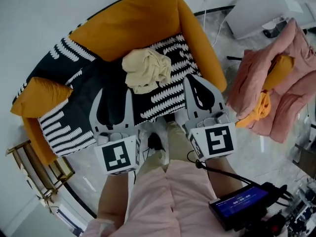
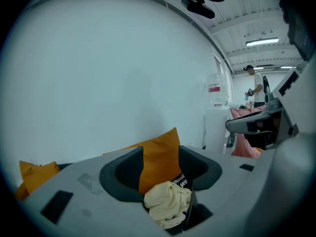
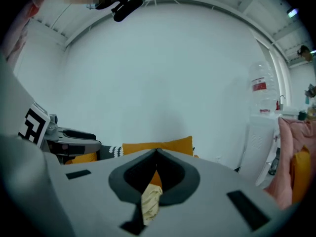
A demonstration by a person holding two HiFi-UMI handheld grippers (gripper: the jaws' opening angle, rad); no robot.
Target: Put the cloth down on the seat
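A crumpled cream cloth (image 1: 146, 70) lies loose on the black-and-white patterned seat (image 1: 168, 102) of an orange armchair (image 1: 128, 26). My left gripper (image 1: 114, 92) hovers just in front of the cloth and a little left of it, jaws apart with nothing between them. In the left gripper view the cloth (image 2: 168, 204) and the orange backrest (image 2: 158, 162) show through that gap of the left gripper (image 2: 160, 152). My right gripper (image 1: 191, 79) sits to the cloth's right, apart from it, with its tips together. Its own view shows the right gripper (image 3: 157, 153) with jaws meeting and the cloth (image 3: 150, 204) beyond.
A heap of pink quilts (image 1: 276, 93) with an orange cushion lies on the floor at right. A gold-framed side table (image 1: 29, 167) stands at left. A black box with a blue screen (image 1: 242, 204) hangs by my legs. A water dispenser (image 3: 261, 127) stands against the wall.
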